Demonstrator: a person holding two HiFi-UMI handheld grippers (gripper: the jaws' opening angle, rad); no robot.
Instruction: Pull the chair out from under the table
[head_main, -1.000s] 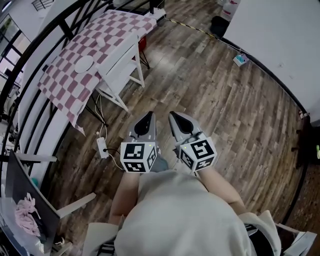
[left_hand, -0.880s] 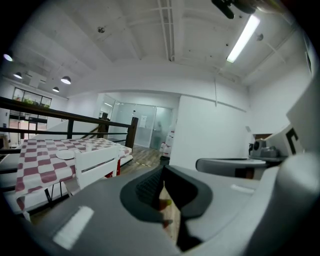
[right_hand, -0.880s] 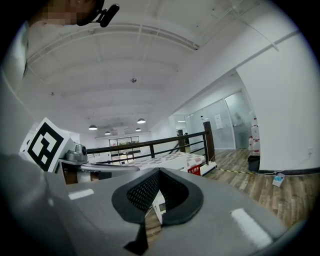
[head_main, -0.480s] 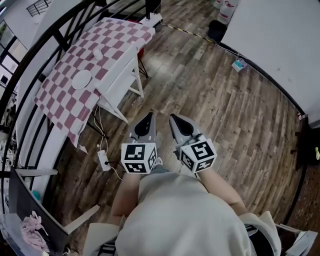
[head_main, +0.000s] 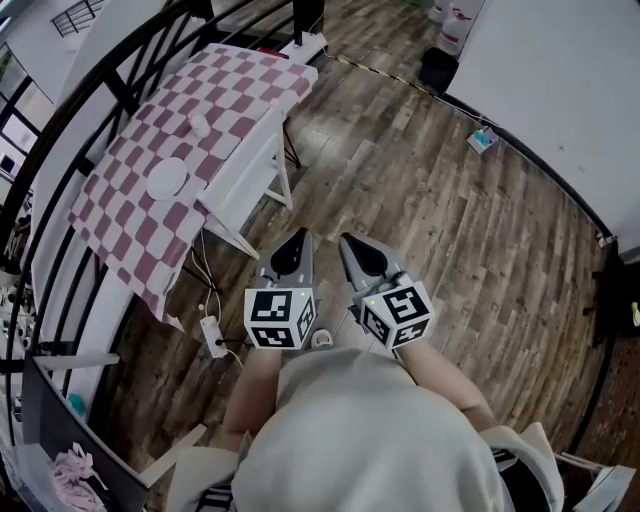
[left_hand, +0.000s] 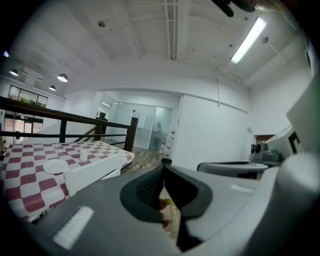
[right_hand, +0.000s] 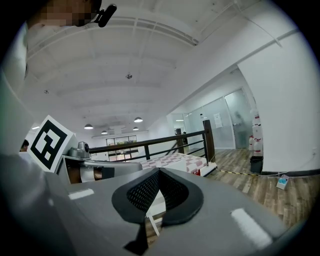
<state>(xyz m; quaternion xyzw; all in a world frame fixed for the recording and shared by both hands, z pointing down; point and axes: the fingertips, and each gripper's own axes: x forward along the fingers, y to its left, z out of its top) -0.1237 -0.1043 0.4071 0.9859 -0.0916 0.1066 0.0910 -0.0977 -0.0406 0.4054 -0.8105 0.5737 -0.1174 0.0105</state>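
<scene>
Seen from the head, looking down. Far left, at 10 o'clock, a black rail (left_hand: 131, 134) along the edge. Next to it, a table (head_main: 250, 85) under a red and white checked cloth (head_main: 120, 210). On top, a white plate (head_main: 167, 178) and a small white cup (head_main: 200, 124), the cup at 1 o'clock from the plate. Pushed in close at the table's right side, a white chair (head_main: 240, 180). Not pulled out yet. On the wood floor (head_main: 430, 230), at 6 o'clock from the chair, a white plug strip (head_main: 213, 335) with a cord. Then, low in the middle, the left gripper (head_main: 297, 237). Jaws squeezed tight together, nothing in them, tips pointing to 12 o'clock. Behind it, its cube (head_main: 277, 317) with black and white squares. Just beside it, at 3 o'clock, the right gripper (head_main: 348, 241). Also clamped tight and holding nothing, with a cube of its own. Chair at 10 o'clock from both grippers, well apart from them. Under the cubes, at 6 o'clock, the person's pale top (head_main: 350, 440). Farther right, at 1 o'clock, a black bin (head_main: 437, 68) near the white wall (head_main: 560, 80). Last, a small blue thing (head_main: 482, 138) on the floor at the foot of the wall.
</scene>
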